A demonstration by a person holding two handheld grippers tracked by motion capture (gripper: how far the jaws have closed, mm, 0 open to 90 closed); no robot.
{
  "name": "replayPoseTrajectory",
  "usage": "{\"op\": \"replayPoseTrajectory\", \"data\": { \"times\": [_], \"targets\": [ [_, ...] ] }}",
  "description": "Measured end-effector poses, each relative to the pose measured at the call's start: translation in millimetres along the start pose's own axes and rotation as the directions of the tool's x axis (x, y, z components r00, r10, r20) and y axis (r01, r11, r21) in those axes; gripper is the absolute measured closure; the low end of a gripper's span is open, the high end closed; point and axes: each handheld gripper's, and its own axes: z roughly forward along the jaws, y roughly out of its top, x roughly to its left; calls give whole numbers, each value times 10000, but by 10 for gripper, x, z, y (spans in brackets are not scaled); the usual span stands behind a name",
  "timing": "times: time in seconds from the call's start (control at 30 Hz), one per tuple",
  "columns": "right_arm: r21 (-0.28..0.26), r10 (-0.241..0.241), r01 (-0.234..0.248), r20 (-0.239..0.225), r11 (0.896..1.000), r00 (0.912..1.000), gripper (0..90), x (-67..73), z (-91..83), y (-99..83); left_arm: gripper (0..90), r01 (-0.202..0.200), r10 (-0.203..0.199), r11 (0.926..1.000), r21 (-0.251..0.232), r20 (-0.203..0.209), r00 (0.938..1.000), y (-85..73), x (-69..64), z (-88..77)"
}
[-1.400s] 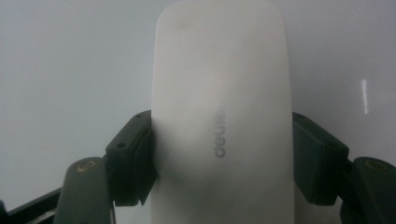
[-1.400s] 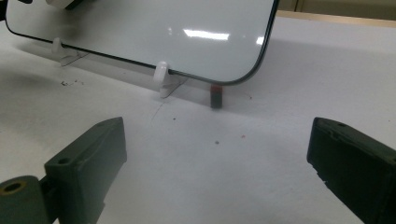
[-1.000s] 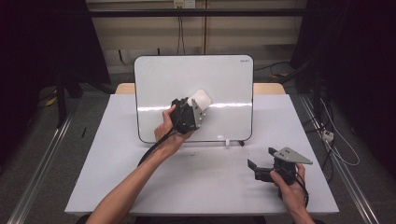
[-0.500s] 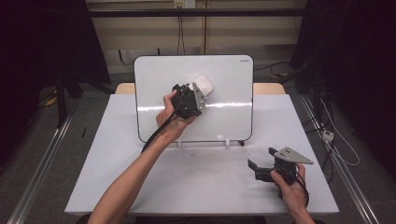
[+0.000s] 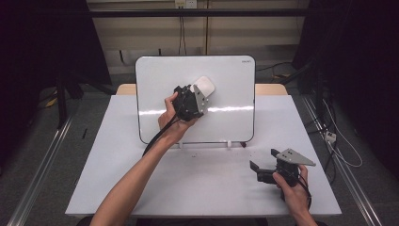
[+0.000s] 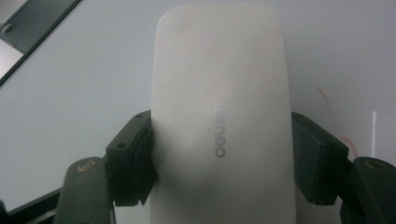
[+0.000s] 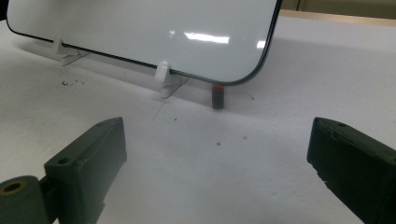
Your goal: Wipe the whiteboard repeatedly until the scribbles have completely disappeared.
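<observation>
You slid the left gripper [image 5: 200, 94], jaws pinching the white eraser [image 6: 222, 116], up and right across the whiteboard [image 5: 235, 80]; wiping continued. Your right gripper [image 5: 263, 172] rested on the table [image 5: 117, 179], jaws spread.

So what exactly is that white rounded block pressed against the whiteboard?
It looks like a whiteboard eraser: a smooth, white, plastic-looking oblong with rounded corners and faint grey lettering along its back. The left gripper clamps it by its long sides, one black pad on each. It is held against the upper middle of the glossy white board, which stands tilted on small clips on the white table.
</observation>
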Motion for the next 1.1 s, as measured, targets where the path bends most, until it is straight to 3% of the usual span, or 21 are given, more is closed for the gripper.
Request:
{"op": "replayPoseTrajectory", "data": {
  "times": [0.43, 0.67, 0.8, 1.1],
  "targets": [
    [28, 10, -10, -18, 10000, 10000, 45, 12, 0, 2, 311, -162, 163, 9998, -85, 112, 9998, -62, -124, -25],
    [19, 12, -12, -14, 10000, 10000, 46, 8, 1, 1, 311, -571, 573, 9983, -102, 273, 9980, -111, -252, -62],
    [27, -33, 33, -44, 10000, 10000, 45, 20, 7, 3, 311, -542, 543, 9985, -44, 332, 9980, -114, -269, -66],
    [16, -30, 30, -29, 10000, 10000, 46, 18, 0, 1, 310, -1134, 1138, 9935, -92, 653, 9914, -228, -480, -146]
  ]
}}
